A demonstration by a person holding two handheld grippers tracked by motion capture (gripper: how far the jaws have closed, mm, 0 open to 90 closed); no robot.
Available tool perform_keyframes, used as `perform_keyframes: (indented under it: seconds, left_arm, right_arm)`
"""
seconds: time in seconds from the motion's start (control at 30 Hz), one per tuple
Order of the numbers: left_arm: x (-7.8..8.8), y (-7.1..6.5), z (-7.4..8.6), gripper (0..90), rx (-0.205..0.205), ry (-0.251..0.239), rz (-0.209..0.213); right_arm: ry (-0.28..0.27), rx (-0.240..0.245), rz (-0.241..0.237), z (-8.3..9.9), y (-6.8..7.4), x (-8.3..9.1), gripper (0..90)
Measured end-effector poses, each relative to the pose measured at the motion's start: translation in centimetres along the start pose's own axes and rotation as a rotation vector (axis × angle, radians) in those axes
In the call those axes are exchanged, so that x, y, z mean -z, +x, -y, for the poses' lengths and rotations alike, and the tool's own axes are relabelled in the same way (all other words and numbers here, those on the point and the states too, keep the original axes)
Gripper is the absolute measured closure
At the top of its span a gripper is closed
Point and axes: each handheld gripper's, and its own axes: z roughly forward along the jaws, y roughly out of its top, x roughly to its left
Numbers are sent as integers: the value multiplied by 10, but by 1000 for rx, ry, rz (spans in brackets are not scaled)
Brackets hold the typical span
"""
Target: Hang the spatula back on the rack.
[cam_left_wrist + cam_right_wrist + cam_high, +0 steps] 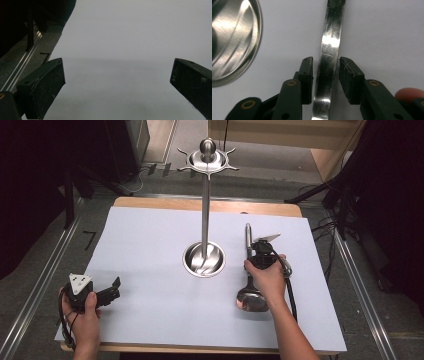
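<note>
A white sheet (pixel 150 245) covers the table (pixel 210 204), whose wooden far edge shows beyond it. Near the middle of the table stands a steel utensil stand (pixel 205 195): a round dished base (pixel 204 260), an upright pole and a hooked ring at the top under a ball knob.

To the right of the base, a metal spoon (pixel 248 270) lies flat on the sheet. Its long axis runs roughly from the near edge to the far edge, slightly tilted; the bowl (pixel 251 301) is at the near end and the handle points away toward the far edge.

The right gripper (pixel 260 251), held in the right hand (pixel 267 277), sits over the spoon's handle about midway along it. In the right gripper view the jaws stand on either side of the handle (pixel 329 50), a narrow gap showing on each side, so they bracket it without yet clamping. The edge of the stand's base appears at the left of that view.

The left gripper (pixel 112 292) rests low near the near-left corner of the table, held in the left hand (pixel 85 320), its jaws pointing right. In the left gripper view the jaws are wide apart with bare sheet between them.
</note>
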Motion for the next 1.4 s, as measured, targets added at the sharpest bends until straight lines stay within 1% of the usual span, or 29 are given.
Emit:
perform_keyframes:
  seconds: [0.1, 0.23, 0.4, 0.5, 0.53, 0.63, 0.7, 0.8, 0.83, 1.0, 1.1, 1.13, 1.23, 1.33, 1.4]
  left_arm:
    - [0, 0, 0, 4, 2, -1, 0]
    - [0, 0, 0, 3, 1, 1, 0]
    - [0, 0, 0, 3, 0, 5, -5]
    - [0, 0, 0, 3, 1, 3, -2]
    - [0, 0, 0, 4, 1, 4, -2]
    - [0, 0, 0, 4, 1, 4, -2]
    - [0, 0, 0, 4, 2, 4, -1]
    - [0, 1, 0, 3, 7, 2, -1]
    - [0, 1, 0, 3, 8, 1, 0]
    - [0, 1, 0, 4, 10, 3, 3]
    - [0, 1, 0, 4, 11, 2, 3]
    - [0, 1, 0, 4, 10, -1, 2]
    - [0, 1, 0, 4, 4, 7, 1]
    - [-1, 1, -1, 4, 3, 11, 2]
    - [-1, 0, -1, 3, 1, 12, 0]
  right_arm:
    - [8, 1, 25, 0, 2, 0, 687]
    - [13, -7, 35, -1, 3, -1, 689]
    - [38, 27, 114, -3, 14, -4, 696]
    - [62, 51, 148, -6, 19, -5, 699]
    - [74, 55, 151, -8, 19, -5, 700]
    - [102, 45, 151, -12, 19, -6, 703]
    - [109, 48, 155, -13, 20, -6, 706]
    - [112, 45, 157, -13, 20, -7, 714]
    - [115, 37, 158, -13, 20, -7, 716]
    - [133, 36, 167, -16, 21, -8, 724]
    - [158, 17, 175, -20, 22, -8, 727]
    - [161, 21, 178, -20, 22, -9, 727]
    - [190, 22, 175, -24, 22, -10, 728]
    - [194, 25, 171, -25, 22, -10, 729]
    - [195, 31, 177, -25, 22, -10, 730]
